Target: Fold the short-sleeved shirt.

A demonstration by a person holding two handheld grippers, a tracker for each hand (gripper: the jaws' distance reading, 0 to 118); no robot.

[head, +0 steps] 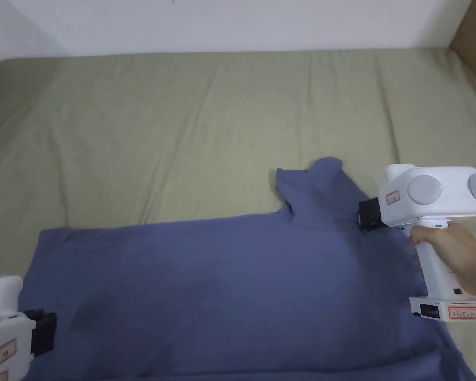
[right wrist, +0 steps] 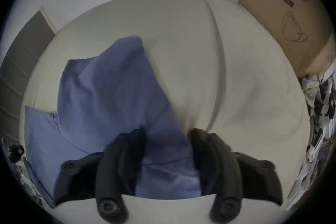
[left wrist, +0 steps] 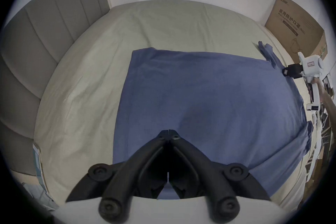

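My left tool [left wrist: 168, 130] is clenched empty above the shirt [head: 222, 292]; my right tool [right wrist: 167, 135] (released) straddles the sleeve [head: 316, 191]. Closing early risks pinching the bed [head: 182, 124] sheet too.

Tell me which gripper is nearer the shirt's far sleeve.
Right. The right gripper sits right beside the far sleeve of the blue shirt; the left gripper is at the shirt's opposite end.

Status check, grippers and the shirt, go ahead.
Left gripper shut, over shirt's hem end. Right gripper open, astride far sleeve. Blue shirt flat on the bed, unfolded. Nothing in the way.
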